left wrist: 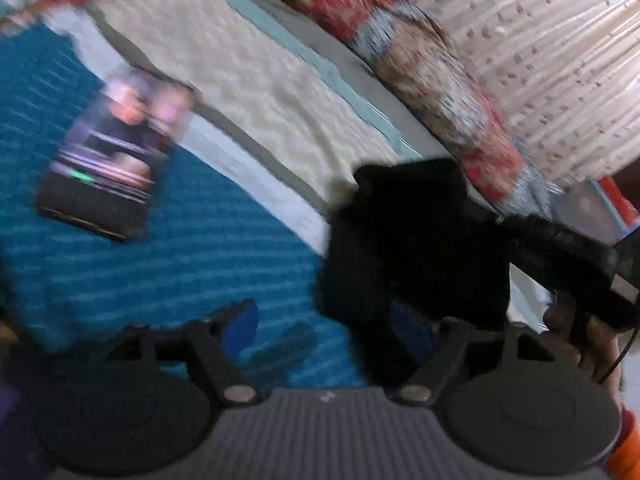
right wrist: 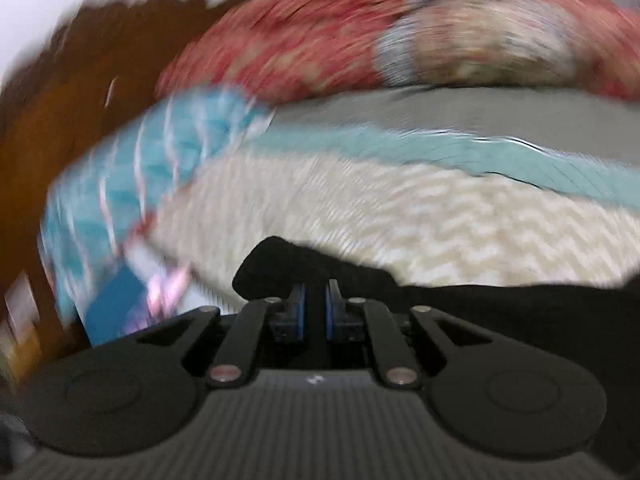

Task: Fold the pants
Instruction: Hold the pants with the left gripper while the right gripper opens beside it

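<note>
pants (right wrist: 500,312) | pinched between right gripper (right wrist: 316,304) fingers (right wrist: 298,304)

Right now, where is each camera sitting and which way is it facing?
Left wrist: sits on the left gripper, facing down over the blue mat, phone and black pants; its open blue pads and a hand show.
Right wrist: sits on the right gripper, facing the cream blanket; its pads pinch the pants.
Shared: pants, blanket, red pillow.
</note>
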`<state>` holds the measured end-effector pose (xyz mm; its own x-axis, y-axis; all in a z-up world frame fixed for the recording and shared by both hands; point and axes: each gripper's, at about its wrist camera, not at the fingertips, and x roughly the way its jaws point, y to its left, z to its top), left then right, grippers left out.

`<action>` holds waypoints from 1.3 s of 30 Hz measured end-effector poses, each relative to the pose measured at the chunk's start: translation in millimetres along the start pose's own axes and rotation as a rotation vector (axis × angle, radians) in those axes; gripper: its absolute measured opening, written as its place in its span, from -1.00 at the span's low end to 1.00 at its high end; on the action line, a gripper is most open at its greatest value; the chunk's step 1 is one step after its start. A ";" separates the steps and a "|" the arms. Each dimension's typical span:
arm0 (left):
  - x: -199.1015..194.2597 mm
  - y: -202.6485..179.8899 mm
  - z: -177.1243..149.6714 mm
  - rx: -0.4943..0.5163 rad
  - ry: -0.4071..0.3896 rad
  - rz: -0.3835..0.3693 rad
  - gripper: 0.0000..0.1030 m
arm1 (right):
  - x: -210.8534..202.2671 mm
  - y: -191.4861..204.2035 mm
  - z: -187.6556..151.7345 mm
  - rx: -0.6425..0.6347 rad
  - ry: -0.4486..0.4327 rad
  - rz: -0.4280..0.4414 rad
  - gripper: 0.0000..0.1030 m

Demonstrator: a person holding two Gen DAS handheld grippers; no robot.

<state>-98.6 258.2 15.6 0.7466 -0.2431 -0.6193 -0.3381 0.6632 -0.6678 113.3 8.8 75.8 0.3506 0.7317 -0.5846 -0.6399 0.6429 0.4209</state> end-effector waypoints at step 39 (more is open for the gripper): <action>61.8 -57.7 83.0 0.302 -0.013 0.101 0.04 | -33.2 19.4 -90.4 -0.055 0.085 0.074 -0.29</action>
<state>14.5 263.7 50.1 0.7260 -0.1576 -0.6694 -0.2266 0.8642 -0.4492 27.4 -23.5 40.6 0.2430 0.7534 -0.6110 -0.6992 0.5726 0.4280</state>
